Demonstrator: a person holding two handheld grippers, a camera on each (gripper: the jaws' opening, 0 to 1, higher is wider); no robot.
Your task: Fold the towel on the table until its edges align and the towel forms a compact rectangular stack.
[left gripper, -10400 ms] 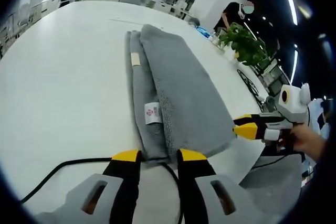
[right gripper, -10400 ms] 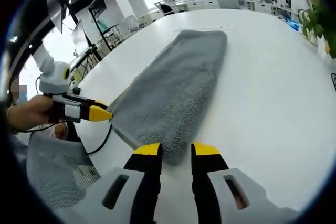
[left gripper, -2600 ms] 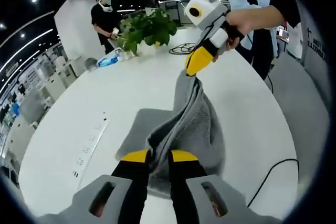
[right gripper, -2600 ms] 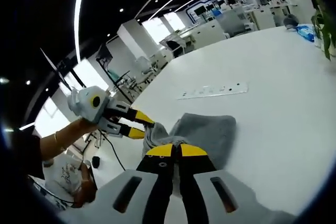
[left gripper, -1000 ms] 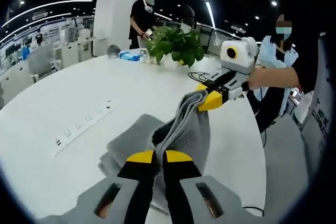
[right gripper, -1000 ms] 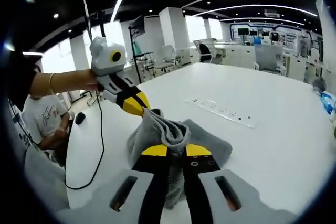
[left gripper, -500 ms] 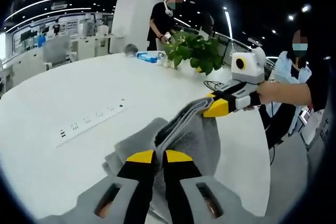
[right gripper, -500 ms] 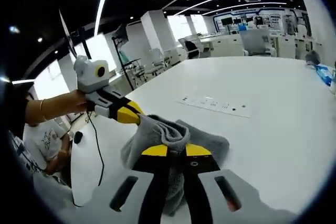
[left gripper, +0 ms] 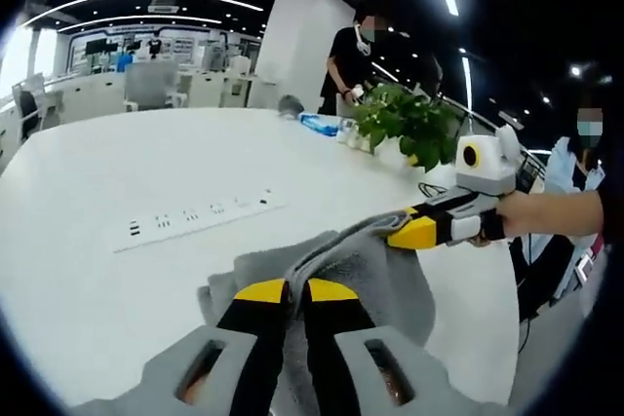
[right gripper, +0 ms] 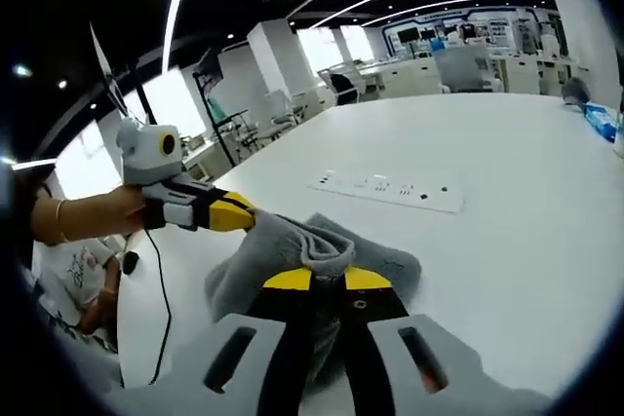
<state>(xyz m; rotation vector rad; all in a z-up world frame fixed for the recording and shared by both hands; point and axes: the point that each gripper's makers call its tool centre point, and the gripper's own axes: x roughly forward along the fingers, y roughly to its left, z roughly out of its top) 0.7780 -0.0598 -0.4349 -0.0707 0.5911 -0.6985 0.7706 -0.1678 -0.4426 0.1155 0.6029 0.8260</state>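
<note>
Towel (left gripper: 370, 270) now hangs lower over the table (left gripper: 117, 172), both grippers' jaws still clamped on its lifted edge.

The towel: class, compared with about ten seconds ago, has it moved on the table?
Yes. The towel, then flat, is now bunched and lifted, nearer the power strip.

Towel (left gripper: 346, 265) lies bunched on the table (left gripper: 88, 270), between left gripper (left gripper: 285, 291) and right gripper (left gripper: 414, 233). Power strip (left gripper: 200, 221) lies beyond it; plant (left gripper: 409, 124) stands farther back.
</note>
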